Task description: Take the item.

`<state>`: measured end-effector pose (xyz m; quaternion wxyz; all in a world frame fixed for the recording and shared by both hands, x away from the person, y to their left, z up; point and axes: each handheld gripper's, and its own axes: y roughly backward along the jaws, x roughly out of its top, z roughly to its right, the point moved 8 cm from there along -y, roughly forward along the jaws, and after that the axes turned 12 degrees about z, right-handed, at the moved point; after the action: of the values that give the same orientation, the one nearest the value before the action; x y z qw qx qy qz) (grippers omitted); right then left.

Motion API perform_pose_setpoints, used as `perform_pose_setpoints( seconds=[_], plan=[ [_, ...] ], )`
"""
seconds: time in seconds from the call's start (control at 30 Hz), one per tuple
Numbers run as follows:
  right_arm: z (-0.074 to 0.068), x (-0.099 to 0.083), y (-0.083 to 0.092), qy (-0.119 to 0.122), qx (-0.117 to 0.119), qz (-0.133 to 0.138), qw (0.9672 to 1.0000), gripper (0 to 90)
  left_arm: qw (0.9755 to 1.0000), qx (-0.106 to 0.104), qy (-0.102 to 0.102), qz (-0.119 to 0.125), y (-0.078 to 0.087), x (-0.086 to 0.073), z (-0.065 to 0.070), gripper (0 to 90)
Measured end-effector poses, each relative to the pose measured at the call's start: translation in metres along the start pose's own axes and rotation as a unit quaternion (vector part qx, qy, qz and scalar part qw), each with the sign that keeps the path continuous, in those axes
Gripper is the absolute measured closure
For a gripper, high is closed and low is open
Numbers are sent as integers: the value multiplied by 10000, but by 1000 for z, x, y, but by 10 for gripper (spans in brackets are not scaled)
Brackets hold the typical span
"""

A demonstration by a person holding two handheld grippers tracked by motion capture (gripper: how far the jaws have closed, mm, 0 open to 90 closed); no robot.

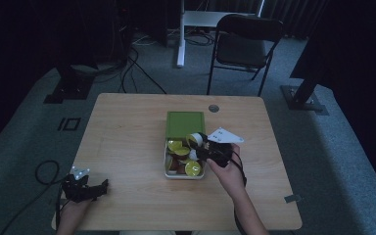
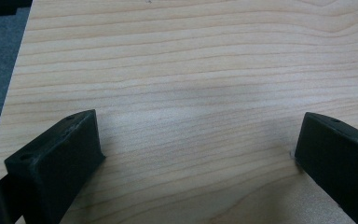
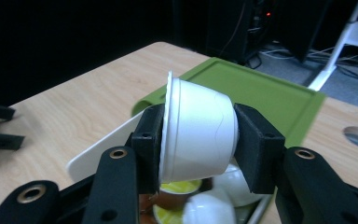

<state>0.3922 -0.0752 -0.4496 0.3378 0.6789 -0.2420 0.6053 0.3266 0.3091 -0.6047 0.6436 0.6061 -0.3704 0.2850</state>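
White plastic, a small cup (image 3: pixel 198 133) lies on its side between the right gripper (image 1: pixel 206 148)'s jaws, clenched across its rim and base, so its long axis runs from jaw to jaw. It hangs just above the open container (image 1: pixel 167 165) of like cups, with the green lid (image 1: pixel 185 123) beyond. The left gripper (image 1: pixel 89 188) rests well apart at the worktop (image 1: pixel 127 132)'s near corner, jaws released and holding nothing, so the right hand has the cup to itself.

L tool (image 1: pixel 100 186) low by near edge, jaws wide apart; R tool (image 1: pixel 201 145) raised, jaws clamped tight, forearm angled inward
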Motion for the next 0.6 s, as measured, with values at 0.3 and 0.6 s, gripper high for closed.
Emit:
perform_pose_setpoints(
  seconds=[0.3,0.6],
  plan=[
    [27,0,9,-58,-353,113,9993,556,10000,1,3,4,0,0,0,5],
    [52,1,21,-146,-727,279,9969,556,10000,1,4,15,0,0,0,5]
  ],
)
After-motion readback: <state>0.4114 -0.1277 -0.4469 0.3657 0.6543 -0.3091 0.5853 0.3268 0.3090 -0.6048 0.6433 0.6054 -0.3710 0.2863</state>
